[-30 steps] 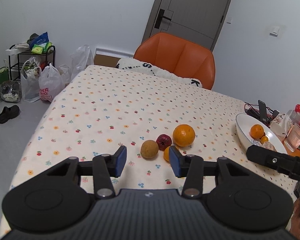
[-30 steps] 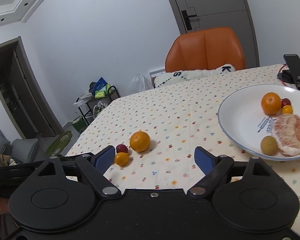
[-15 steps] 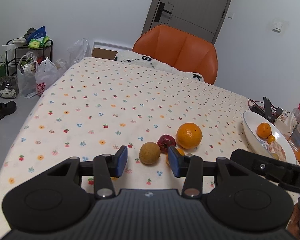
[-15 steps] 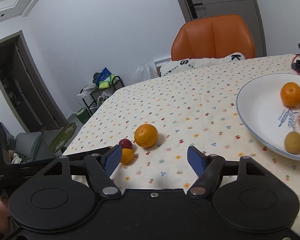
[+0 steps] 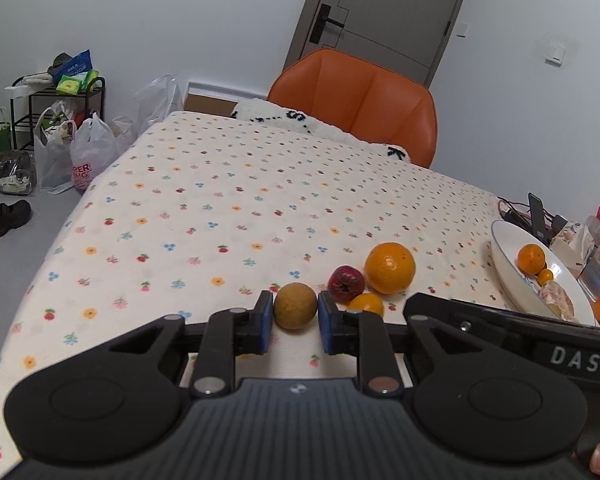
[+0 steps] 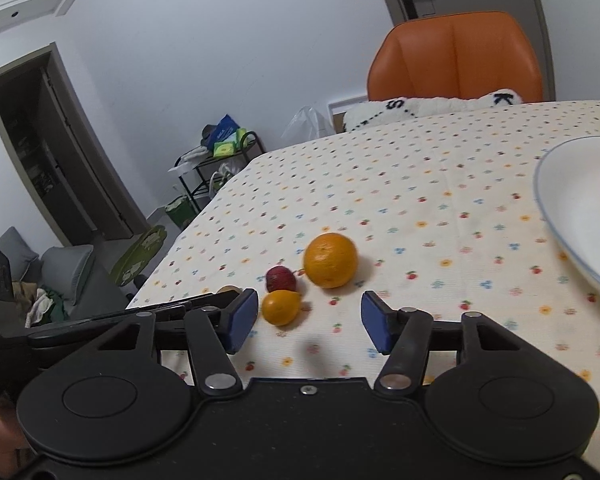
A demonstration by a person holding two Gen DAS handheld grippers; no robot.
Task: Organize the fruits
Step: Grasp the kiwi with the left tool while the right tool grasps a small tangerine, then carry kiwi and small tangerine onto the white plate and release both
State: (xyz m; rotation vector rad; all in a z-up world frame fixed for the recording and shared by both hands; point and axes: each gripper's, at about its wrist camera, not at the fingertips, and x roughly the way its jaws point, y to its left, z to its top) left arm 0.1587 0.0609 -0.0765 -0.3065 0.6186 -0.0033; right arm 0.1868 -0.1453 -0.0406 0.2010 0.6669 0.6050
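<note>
Both handheld grippers are matte black, with blue-padded fingers point(image 5: 265, 322), silver pivot screws and white "DAS" lettering.

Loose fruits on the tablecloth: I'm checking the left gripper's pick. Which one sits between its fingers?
The round brown fruit, leftmost of the four; the left gripper brackets it.

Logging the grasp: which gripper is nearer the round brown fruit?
Left. The left gripper brackets the round brown fruit between its pads; the right gripper is open beside it.

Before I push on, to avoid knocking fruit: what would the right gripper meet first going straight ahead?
Probably the large orange, slightly left of the right gripper; depth is unclear.
</note>
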